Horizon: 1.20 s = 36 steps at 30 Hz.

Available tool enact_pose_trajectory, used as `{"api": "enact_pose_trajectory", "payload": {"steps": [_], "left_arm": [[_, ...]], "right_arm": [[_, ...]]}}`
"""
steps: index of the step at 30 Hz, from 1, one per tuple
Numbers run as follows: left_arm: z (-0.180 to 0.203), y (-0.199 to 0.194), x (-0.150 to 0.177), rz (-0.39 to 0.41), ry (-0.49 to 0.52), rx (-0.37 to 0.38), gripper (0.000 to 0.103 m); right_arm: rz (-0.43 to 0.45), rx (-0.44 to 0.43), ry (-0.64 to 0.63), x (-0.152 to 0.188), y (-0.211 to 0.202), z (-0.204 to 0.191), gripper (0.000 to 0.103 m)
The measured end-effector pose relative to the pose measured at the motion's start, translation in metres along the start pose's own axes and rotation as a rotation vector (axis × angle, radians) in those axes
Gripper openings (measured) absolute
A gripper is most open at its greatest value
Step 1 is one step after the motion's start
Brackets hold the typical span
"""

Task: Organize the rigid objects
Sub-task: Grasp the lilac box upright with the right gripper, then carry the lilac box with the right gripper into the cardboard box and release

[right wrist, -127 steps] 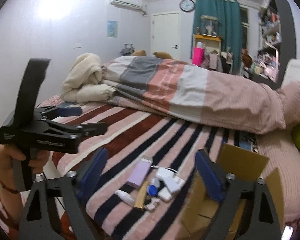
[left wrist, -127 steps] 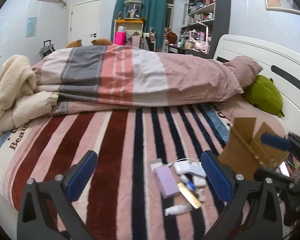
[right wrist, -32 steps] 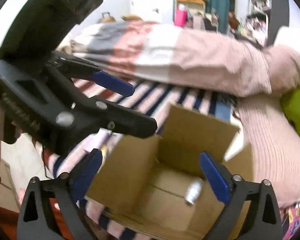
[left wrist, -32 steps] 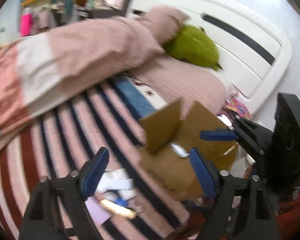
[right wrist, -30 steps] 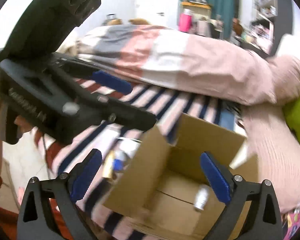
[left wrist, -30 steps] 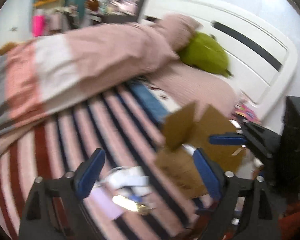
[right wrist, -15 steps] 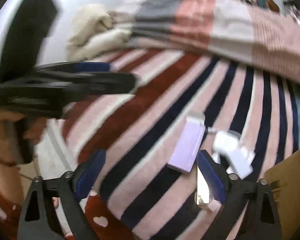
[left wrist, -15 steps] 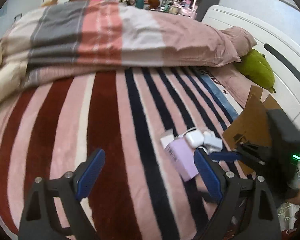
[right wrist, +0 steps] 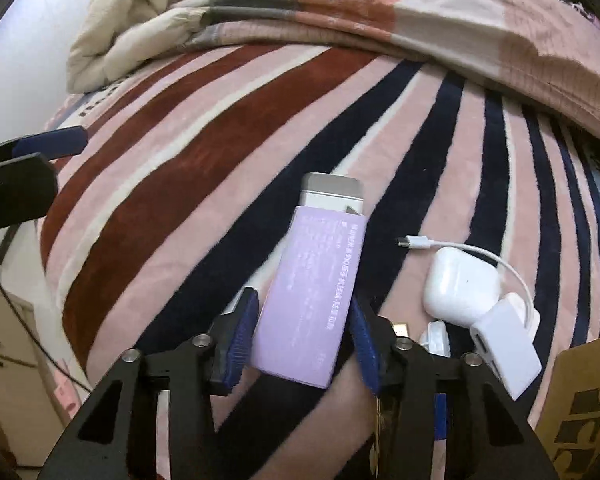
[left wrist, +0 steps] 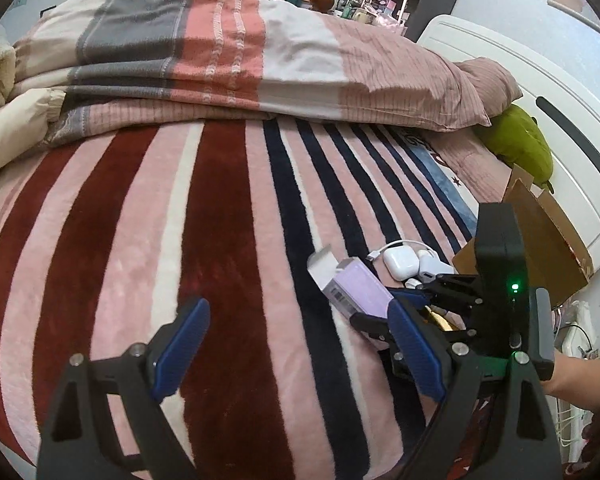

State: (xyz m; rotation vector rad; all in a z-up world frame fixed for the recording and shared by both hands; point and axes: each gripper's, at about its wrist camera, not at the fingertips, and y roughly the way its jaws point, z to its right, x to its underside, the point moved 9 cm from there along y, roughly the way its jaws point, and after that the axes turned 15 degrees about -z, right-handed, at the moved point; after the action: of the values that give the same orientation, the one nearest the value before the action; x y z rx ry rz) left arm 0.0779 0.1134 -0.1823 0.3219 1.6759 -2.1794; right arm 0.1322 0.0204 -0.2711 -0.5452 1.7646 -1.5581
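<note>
A lilac carton [right wrist: 316, 292] with its white end flap open lies on the striped bed blanket; it also shows in the left wrist view [left wrist: 356, 286]. My right gripper [right wrist: 306, 338] has its blue pads on both long sides of the carton's near end, closed onto it. In the left wrist view the right gripper [left wrist: 414, 300] sits at the carton. My left gripper [left wrist: 296, 340] is open and empty above bare blanket, left of the carton. A white earbud case [right wrist: 460, 286], a white adapter with cable [right wrist: 508, 348] and a gold item [right wrist: 400, 330] lie right of the carton.
A cardboard box [left wrist: 540, 236] stands at the bed's right edge, its wall [right wrist: 580, 400] close to my right gripper. A folded quilt [left wrist: 240, 52] and cream blanket [right wrist: 116, 36] lie across the far bed. A green plush [left wrist: 520, 144] rests by the white headboard.
Both views swung away from the cardboard box and back to the items on the blanket. My right gripper came down on the lilac carton and narrowed its jaws around it.
</note>
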Motion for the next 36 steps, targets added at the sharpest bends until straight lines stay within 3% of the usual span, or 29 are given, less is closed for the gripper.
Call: {"api": "enact_pose_trajectory", "payload": {"steps": [5,9,12,14,16,18,20,29,36], "left_arm": [[0.019,-0.007,-0.007,0.006,0.027,0.071,0.089],[0.054,-0.028,-0.024,0.049,0.073,0.189,0.089],[0.085,-0.045,-0.037,0.082,0.121,0.229,0.087],[0.105,-0.052,-0.046,0.092,0.150,0.255,0.077],[0.127,-0.058,-0.055,0.105,0.193,0.260,0.054],[0.152,-0.061,-0.064,0.109,0.238,0.278,0.046],[0.171,-0.063,-0.072,0.110,0.266,0.284,0.045],[0.273,-0.027,-0.100,0.012,0.402,0.305,0.045],[0.328,0.029,-0.103,-0.164,0.446,0.293,0.045]], "right_arm": [[0.066,-0.026,-0.041,-0.001,-0.032,-0.011,0.033],[0.156,-0.093,-0.080,0.005,-0.090,-0.019,0.033],[0.206,-0.131,-0.096,0.010,-0.128,-0.019,0.033],[0.226,-0.154,-0.100,0.013,-0.148,-0.018,0.033],[0.251,-0.160,-0.098,0.016,-0.169,-0.012,0.033],[0.280,-0.147,-0.085,0.020,-0.188,0.001,0.033],[0.296,-0.135,-0.069,0.023,-0.201,0.014,0.033],[0.306,-0.112,0.070,0.062,-0.233,0.105,0.033],[0.169,-0.092,0.190,0.096,-0.213,0.174,0.033]]}}
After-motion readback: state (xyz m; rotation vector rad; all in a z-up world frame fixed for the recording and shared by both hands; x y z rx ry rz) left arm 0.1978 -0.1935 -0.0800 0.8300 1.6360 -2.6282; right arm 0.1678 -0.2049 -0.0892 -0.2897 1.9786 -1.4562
